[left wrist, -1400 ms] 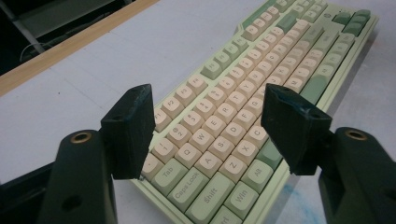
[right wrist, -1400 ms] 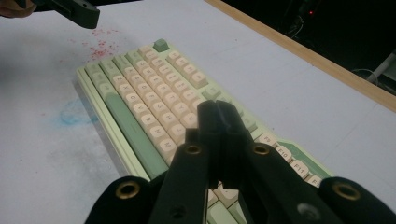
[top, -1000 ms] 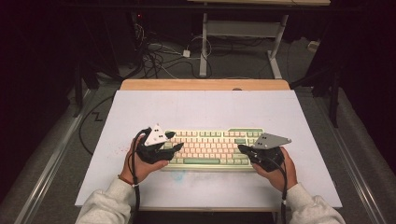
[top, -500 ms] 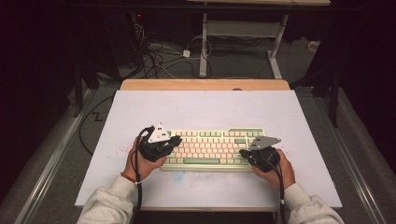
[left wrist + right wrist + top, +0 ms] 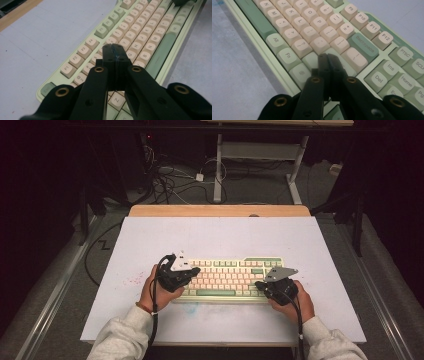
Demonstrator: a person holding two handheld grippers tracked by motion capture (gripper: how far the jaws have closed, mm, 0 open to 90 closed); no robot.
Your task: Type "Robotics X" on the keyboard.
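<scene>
Resting near the desk's front edge, the keyboard lies midway. Left gripper, jaws just pressed together on nothing, over its left keys; right gripper, jaws pressed together, over its right keys.

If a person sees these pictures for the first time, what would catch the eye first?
Probably the pastel keyboard, green and cream, lying near the front middle of the pale table. Next, the black left gripper and right gripper, jaws together with nothing between, poised over its two ends.
</scene>
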